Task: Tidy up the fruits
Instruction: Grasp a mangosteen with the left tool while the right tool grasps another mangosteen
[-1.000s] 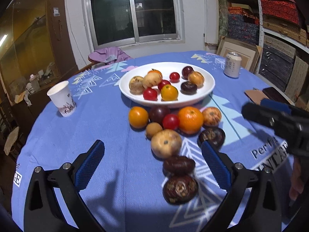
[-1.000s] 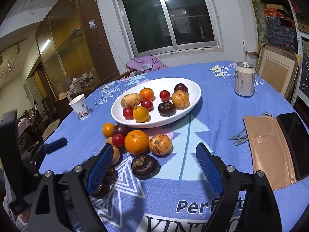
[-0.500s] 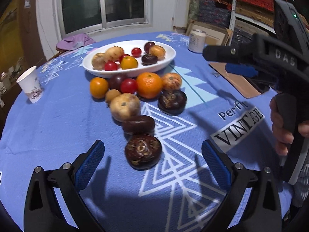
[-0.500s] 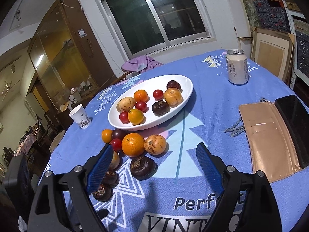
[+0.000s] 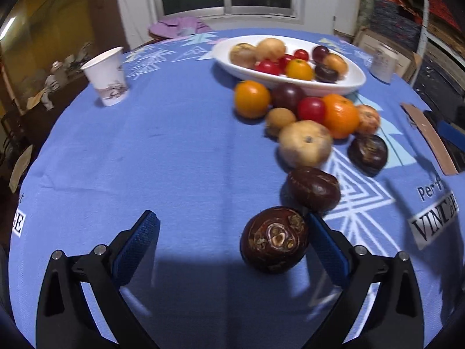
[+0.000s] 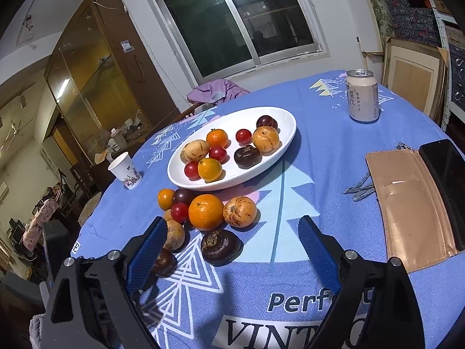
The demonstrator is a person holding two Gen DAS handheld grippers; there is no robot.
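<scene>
Blue cloth covers your table (image 5: 174,151), paper cup (image 5: 106,80) at the left. Since a second ago your left gripper (image 5: 232,242) has dropped toward the nearest dark fruit (image 5: 274,239), which now sits between its wide jaws, against the right pad, not clamped. Rightward, your right gripper (image 6: 232,247) has just been opening, empty, above another dark fruit (image 6: 221,245); white plate (image 6: 279,157) waits beyond.

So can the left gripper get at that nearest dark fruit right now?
Probably yes: the left gripper is open, and the dark fruit lies between its fingers, close to the right one, with only bare cloth around.
</scene>
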